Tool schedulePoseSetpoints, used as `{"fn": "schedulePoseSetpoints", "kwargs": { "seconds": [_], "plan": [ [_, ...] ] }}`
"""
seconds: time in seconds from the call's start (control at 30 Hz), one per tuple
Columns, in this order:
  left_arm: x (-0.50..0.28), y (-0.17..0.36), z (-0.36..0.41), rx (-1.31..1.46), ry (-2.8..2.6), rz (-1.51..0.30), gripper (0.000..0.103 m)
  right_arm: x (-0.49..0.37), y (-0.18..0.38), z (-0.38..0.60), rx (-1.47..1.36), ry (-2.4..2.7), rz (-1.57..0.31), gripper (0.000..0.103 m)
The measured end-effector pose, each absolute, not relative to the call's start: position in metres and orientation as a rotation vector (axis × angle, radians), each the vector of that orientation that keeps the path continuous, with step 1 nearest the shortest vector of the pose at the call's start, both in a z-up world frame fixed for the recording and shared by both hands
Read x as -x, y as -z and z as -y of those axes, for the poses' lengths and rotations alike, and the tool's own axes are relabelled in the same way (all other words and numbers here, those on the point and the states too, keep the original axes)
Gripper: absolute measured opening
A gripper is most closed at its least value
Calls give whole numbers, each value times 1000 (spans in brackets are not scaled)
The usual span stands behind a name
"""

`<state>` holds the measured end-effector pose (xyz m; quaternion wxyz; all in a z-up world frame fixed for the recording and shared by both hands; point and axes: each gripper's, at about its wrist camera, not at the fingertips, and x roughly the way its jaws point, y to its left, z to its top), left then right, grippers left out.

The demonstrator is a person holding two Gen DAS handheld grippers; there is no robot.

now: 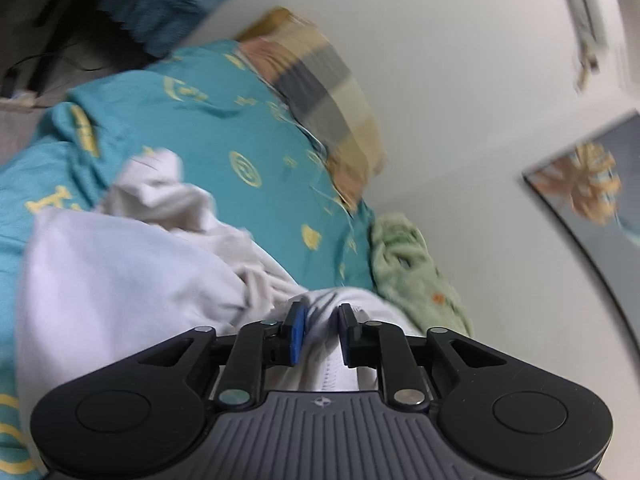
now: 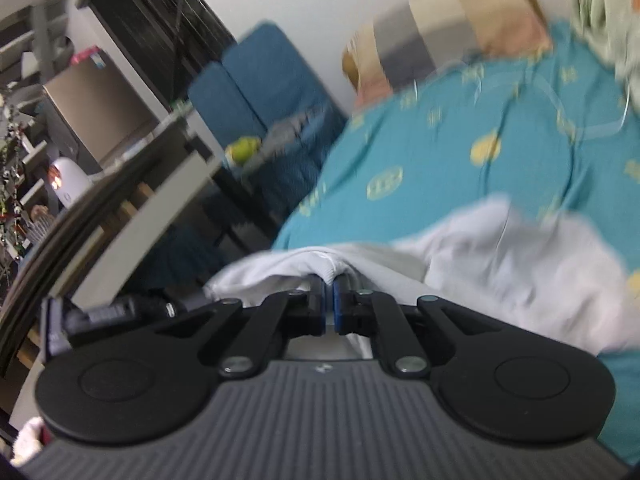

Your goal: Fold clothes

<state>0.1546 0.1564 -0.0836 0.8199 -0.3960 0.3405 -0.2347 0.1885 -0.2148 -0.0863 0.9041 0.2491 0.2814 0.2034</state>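
Left gripper (image 1: 322, 330) is clamped on a bunched fold of the white garment (image 1: 120, 280), its blue-padded jaws kept slightly apart by the thick cloth pinched between them; the rest of the garment spreads ahead and to its left over the teal bedspread (image 1: 248, 136), with a checked pillow (image 1: 332, 120) farther ahead and a pale green cloth (image 1: 412, 272) just to its right by the wall. Right gripper (image 2: 328, 300) has its jaws almost fully closed on a ribbed hem or edge of the same white garment (image 2: 520, 264), which trails ahead and to its right across the teal bedspread (image 2: 440, 152); a blue armchair (image 2: 264, 92) stands well off to its left. Both views are blurred, so exact seams are hard to tell. The step appears to be lifting and spreading the garment by two edges; the next move likely calls for drawing the grippers apart to tension the cloth, then laying it flat on the bed before the first fold.
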Motion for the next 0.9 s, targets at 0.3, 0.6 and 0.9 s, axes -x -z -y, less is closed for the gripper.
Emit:
{"fn": "schedulePoseSetpoints", "kwargs": {
  "seconds": [0.3,0.6,0.9],
  "plan": [
    [-126,66,-70,377,681,-682,47,-183,66,272,-553,-324,-446,7],
    [-110,63,16,143,589,-462,64,-183,74,242,-538,-429,-501,7],
    [-136,64,32,283,575,-405,10,-181,75,237,-535,-455,-524,7]
  ]
}}
